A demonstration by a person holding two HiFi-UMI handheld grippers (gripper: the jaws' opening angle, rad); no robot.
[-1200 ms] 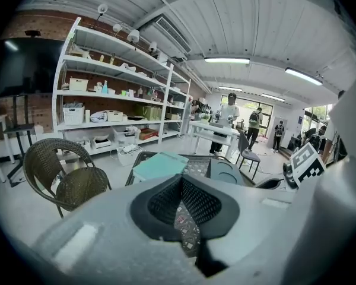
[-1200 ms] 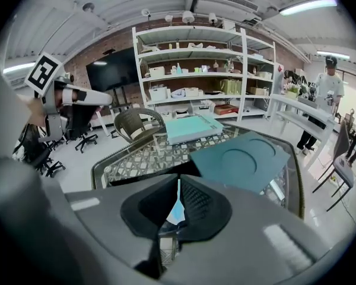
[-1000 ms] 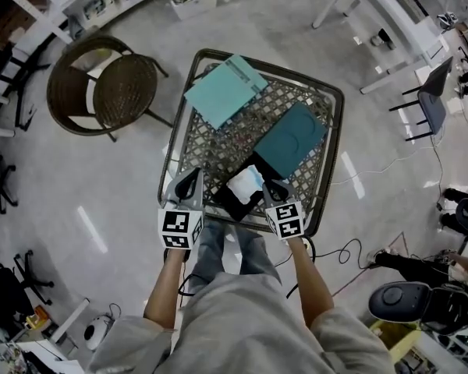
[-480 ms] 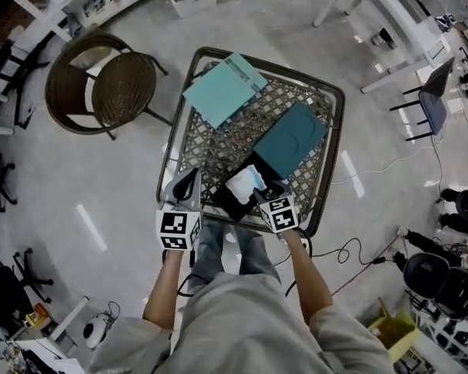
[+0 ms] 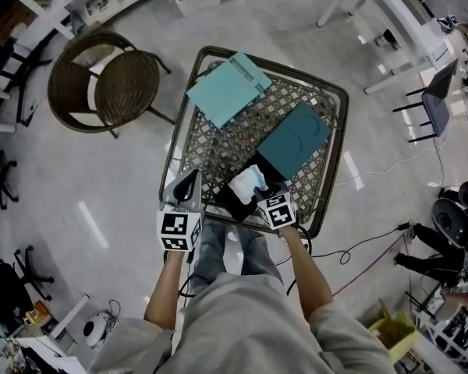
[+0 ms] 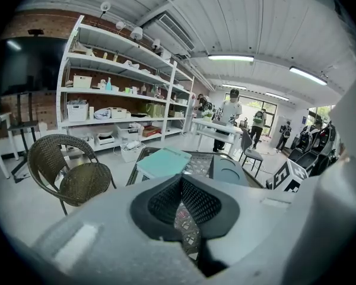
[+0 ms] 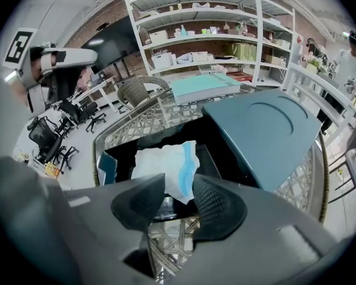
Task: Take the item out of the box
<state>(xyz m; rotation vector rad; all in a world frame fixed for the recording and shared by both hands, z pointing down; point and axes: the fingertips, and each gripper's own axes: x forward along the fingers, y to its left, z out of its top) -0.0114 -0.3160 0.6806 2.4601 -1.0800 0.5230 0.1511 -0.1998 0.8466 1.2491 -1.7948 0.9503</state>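
We see a square table (image 5: 218, 154) with an open woven-lattice top and a dark rim, standing on the pale floor (image 5: 101, 178). Three things lie on it: a light teal flat box (image 5: 228, 89) at the far left corner, a dark teal lid (image 5: 292, 140) toward the right, and an open black box (image 5: 232, 203) at the near edge, right against the lid.

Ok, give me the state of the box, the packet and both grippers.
Box: open, dark teal lid off to the side.
Packet: lying in the box, not lifted.
Right gripper: open, jaws have just been closing, packet corner between them, not yet gripped.
Left gripper: shut, empty.
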